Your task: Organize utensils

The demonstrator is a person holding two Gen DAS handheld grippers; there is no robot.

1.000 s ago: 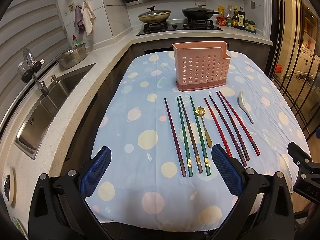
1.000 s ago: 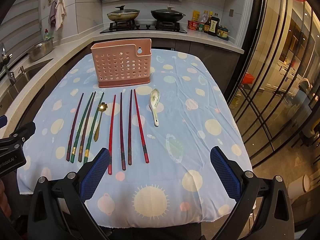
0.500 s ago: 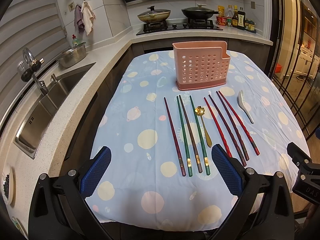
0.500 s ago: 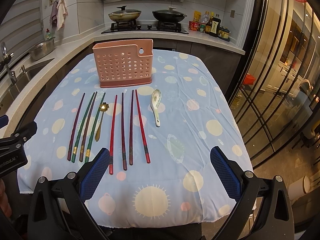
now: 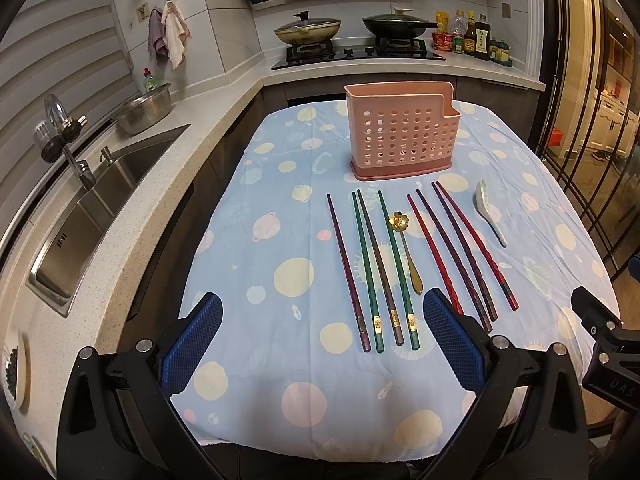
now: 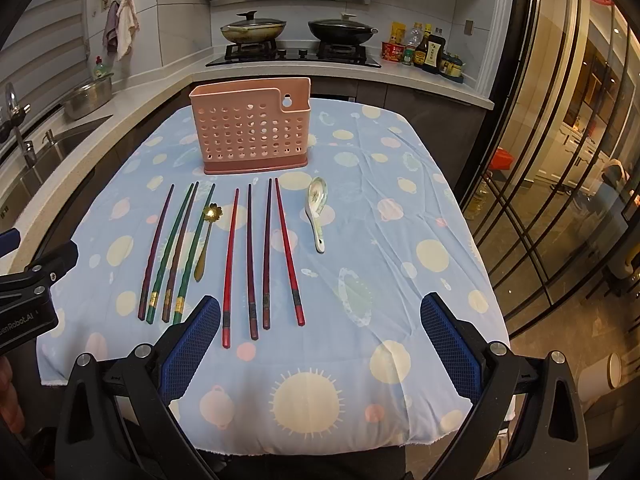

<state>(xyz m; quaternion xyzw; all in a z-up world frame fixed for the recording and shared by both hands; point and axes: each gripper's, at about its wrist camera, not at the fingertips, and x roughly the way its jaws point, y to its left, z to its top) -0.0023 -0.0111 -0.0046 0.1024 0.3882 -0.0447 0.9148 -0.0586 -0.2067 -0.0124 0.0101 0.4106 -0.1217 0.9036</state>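
Note:
A pink perforated utensil holder [image 5: 402,138] [image 6: 252,128] stands upright at the far middle of the table. In front of it lie several chopsticks in a row: green and dark ones [image 5: 372,268] [image 6: 176,248] on the left, red and dark ones [image 5: 460,248] [image 6: 260,256] on the right. A gold flower-headed spoon [image 5: 406,248] [image 6: 205,236] lies between the two groups. A white ceramic spoon [image 5: 489,210] [image 6: 316,208] rests to the right. My left gripper [image 5: 320,344] and right gripper [image 6: 320,340] hover open over the table's near edge, holding nothing.
The blue dotted tablecloth [image 5: 280,240] [image 6: 400,240] covers the table. A sink [image 5: 88,216] and steel bowl [image 5: 146,108] sit on the left counter. Two pans [image 5: 308,30] and sauce bottles [image 5: 476,38] stand behind. Glass doors [image 6: 560,160] run along the right.
The right wrist view has shifted slightly, so the table contents sit a little further right and lower. Nothing on the table has moved.

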